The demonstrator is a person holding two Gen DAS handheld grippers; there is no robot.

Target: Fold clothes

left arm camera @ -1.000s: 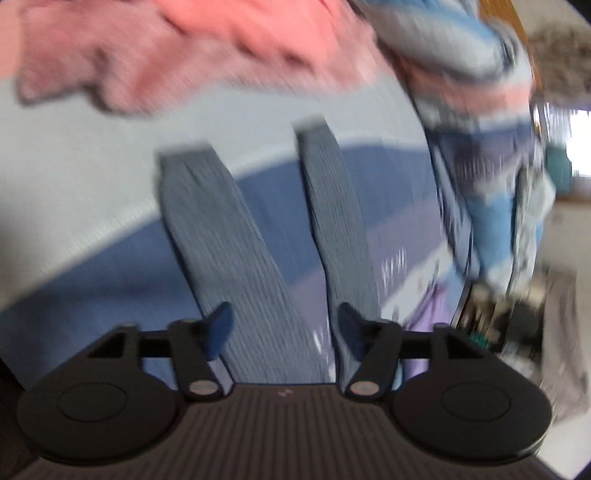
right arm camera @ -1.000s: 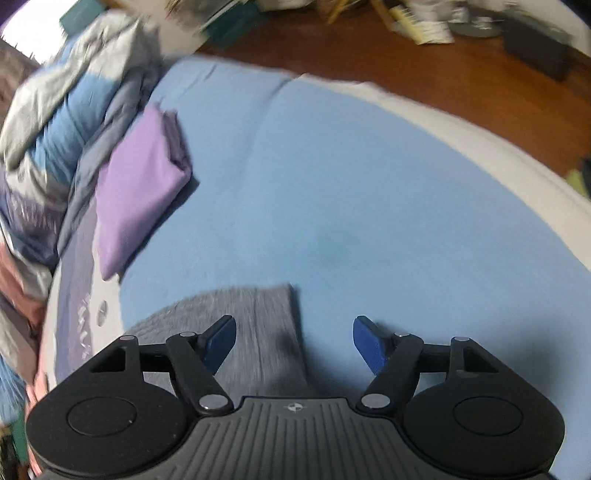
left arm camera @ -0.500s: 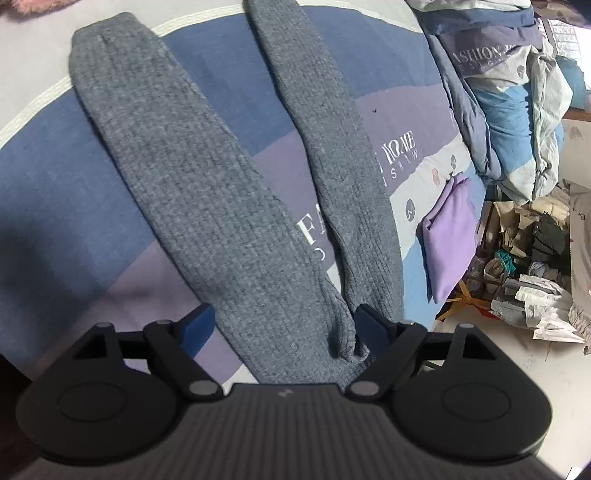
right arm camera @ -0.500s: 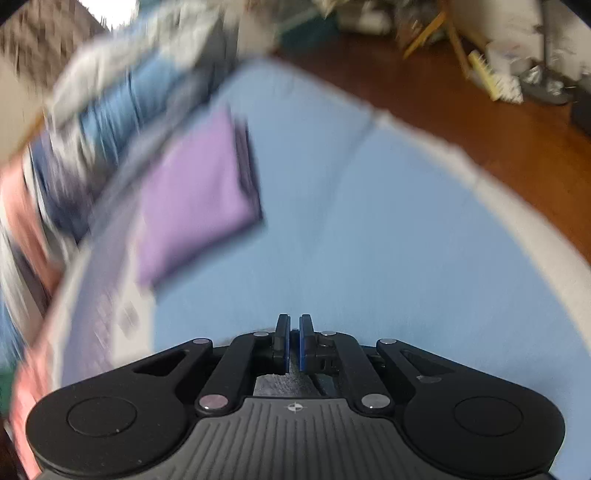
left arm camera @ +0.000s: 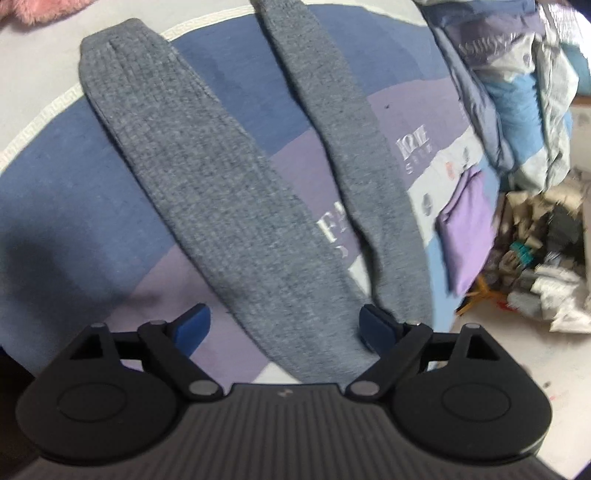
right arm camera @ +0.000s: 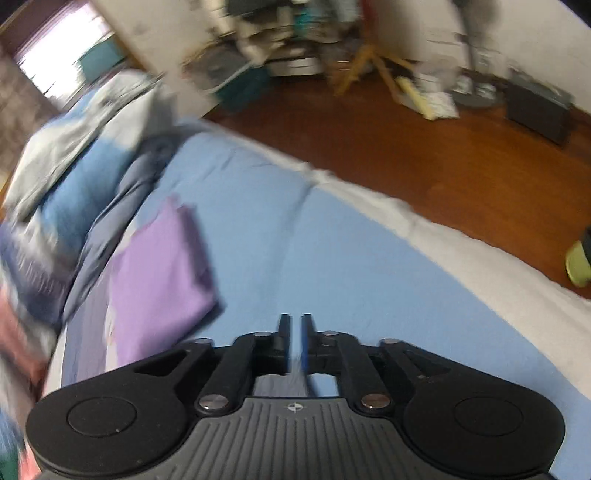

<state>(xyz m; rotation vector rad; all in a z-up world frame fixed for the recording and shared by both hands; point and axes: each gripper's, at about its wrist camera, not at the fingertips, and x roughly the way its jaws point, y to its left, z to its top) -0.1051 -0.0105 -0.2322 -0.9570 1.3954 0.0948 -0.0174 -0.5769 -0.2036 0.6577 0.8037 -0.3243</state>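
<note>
Grey knit trousers (left arm camera: 207, 177) lie flat on the patterned bedspread (left arm camera: 66, 192), their two legs spread in a V towards the far side. My left gripper (left arm camera: 284, 325) hovers over the near end where the legs join, jaws open wide, with the fabric between the blue pads (left arm camera: 192, 325) but untouched. My right gripper (right arm camera: 294, 343) is nearly shut and its jaws are opening slightly. A strip of grey fabric (right arm camera: 280, 386) shows just below its pads, seemingly pinched there. The rest of the trousers is hidden in the right wrist view.
A folded purple cloth (right arm camera: 159, 280) lies near the bed's edge beside a heap of blue and grey bedding (left arm camera: 517, 92). Pink fabric (left arm camera: 33, 11) shows at the far left corner. Beyond the bed's white edge (right arm camera: 461, 251) are wooden floor (right arm camera: 424, 166) and clutter (left arm camera: 535, 266).
The left gripper slid from near the pink pile back along the legs to the trousers' near end. The right jaws closed over the grey edge and rose, tilting the view up.
</note>
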